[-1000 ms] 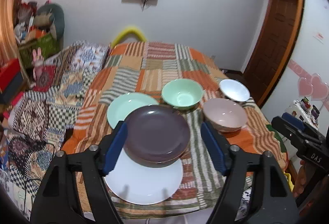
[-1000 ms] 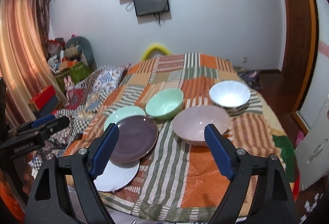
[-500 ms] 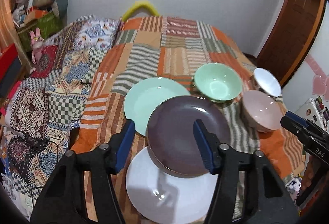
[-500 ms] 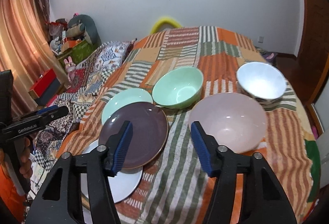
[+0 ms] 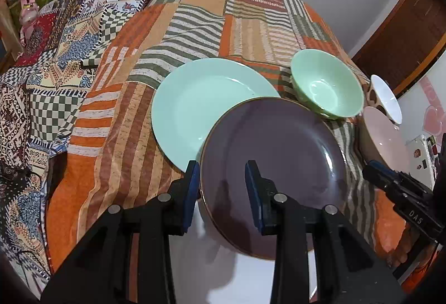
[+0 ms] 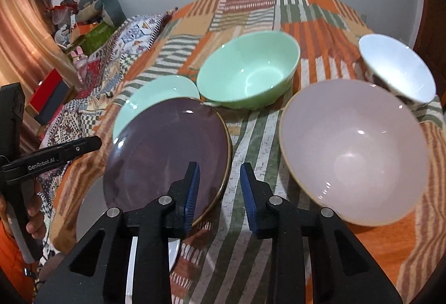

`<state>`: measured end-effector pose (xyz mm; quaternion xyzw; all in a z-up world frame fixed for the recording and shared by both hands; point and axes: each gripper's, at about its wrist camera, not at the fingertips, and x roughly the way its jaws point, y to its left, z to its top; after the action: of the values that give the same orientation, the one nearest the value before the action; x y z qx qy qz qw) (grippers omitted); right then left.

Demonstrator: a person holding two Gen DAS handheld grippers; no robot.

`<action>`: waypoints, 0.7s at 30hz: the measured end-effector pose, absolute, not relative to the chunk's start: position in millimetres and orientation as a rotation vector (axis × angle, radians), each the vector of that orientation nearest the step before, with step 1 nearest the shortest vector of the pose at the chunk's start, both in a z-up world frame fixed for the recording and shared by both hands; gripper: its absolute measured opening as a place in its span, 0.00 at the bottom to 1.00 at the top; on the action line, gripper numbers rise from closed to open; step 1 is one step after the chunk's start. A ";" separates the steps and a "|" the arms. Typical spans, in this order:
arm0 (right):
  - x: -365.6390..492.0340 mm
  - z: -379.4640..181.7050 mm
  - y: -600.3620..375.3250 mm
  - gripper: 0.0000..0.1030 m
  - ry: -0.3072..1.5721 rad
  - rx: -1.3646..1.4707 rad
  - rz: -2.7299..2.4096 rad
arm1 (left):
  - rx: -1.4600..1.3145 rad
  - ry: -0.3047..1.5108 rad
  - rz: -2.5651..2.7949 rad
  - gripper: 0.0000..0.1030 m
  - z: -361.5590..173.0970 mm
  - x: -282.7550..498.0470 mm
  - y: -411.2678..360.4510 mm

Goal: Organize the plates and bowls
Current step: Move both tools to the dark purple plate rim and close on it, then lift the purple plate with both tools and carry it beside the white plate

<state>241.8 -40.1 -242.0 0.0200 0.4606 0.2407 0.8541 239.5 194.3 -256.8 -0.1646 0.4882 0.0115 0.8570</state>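
Left gripper: fingers just been closing, now narrow, straddling the purple plate's near-left rim, pads not visibly pressing. Right gripper: also just been closing, nothing between the fingers, purple plate's right rim just left, pink bowl right, green bowl beyond.

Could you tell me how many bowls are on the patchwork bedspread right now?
3. The green bowl sits farthest back, beside the green plate; the pink bowl is nearest, right of the purple plate; the white bowl sits behind the pink one. None seems hidden.
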 end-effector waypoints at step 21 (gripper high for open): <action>266.5 -275.9 -24.5 0.18 1.055 0.038 0.513 | -0.408 1.085 -0.037 0.30 -307.7 259.5 202.4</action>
<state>266.5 -24.5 -275.9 0.0180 0.4977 0.2422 0.8327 259.5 202.4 -307.7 -0.1928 0.5125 -0.0176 0.8366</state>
